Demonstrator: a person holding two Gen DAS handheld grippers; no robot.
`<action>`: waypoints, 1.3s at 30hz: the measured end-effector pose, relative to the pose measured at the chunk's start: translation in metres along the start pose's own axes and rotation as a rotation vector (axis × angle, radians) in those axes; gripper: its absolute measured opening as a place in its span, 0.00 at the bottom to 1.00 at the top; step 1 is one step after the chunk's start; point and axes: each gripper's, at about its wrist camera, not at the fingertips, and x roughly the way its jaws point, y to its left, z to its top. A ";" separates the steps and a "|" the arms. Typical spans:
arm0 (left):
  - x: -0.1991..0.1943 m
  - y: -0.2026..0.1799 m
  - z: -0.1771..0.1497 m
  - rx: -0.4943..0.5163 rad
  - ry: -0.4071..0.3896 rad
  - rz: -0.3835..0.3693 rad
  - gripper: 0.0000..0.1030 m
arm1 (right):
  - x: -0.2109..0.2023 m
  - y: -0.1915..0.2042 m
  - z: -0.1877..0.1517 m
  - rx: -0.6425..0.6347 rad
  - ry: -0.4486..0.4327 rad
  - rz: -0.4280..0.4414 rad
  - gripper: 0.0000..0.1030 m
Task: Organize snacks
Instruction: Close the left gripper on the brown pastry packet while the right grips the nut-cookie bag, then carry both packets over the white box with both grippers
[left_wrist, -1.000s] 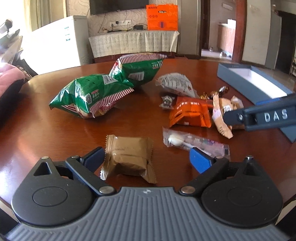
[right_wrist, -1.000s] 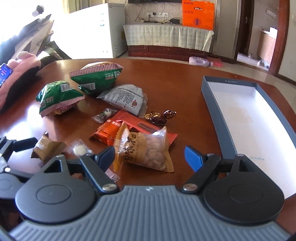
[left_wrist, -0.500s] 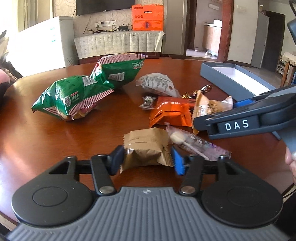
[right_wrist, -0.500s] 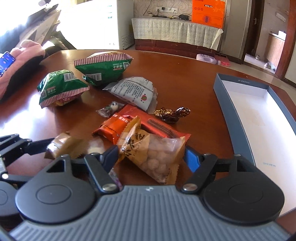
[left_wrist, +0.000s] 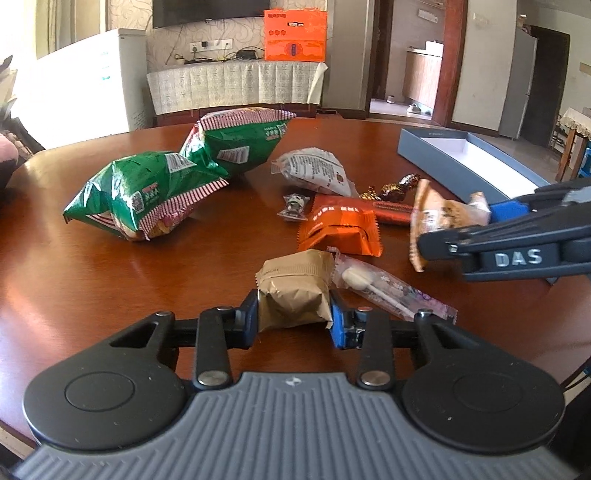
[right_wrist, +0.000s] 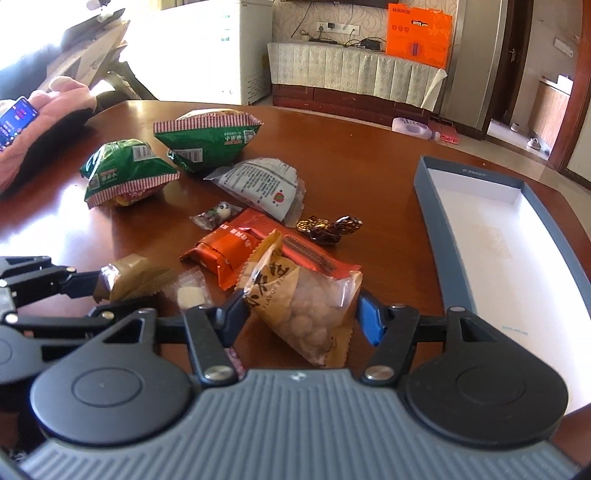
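Note:
My left gripper (left_wrist: 294, 320) is shut on a brown wrapped snack (left_wrist: 293, 291), held just above the brown table (left_wrist: 110, 295); it also shows in the right wrist view (right_wrist: 129, 277). My right gripper (right_wrist: 301, 317) is shut on a tan bag of round nuts (right_wrist: 306, 306), lifted off the table; the bag also shows in the left wrist view (left_wrist: 443, 218). A blue box with a white inside (right_wrist: 498, 240) lies open at the right.
Two green chip bags (left_wrist: 147, 192) (left_wrist: 236, 144), a white packet (left_wrist: 314, 173), an orange packet (left_wrist: 340, 229), a clear lollipop wrapper (left_wrist: 388, 288) and dark foil candies (right_wrist: 328, 227) lie on the table. A person's pink sleeve with a phone (right_wrist: 22, 118) is at the far left.
Both grippers closed on their snacks: the left on the brown packet, the right on the nut bag. Both snacks have lifted slightly off the table.

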 end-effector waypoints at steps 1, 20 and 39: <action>-0.001 0.000 0.001 -0.002 -0.003 0.008 0.41 | -0.002 -0.001 0.000 0.001 -0.004 0.003 0.63; -0.005 -0.005 0.009 -0.014 -0.027 0.068 0.42 | -0.026 -0.009 0.001 0.000 -0.052 0.044 0.62; -0.003 -0.022 0.016 -0.009 -0.034 0.066 0.42 | -0.040 -0.019 0.002 0.021 -0.089 0.075 0.62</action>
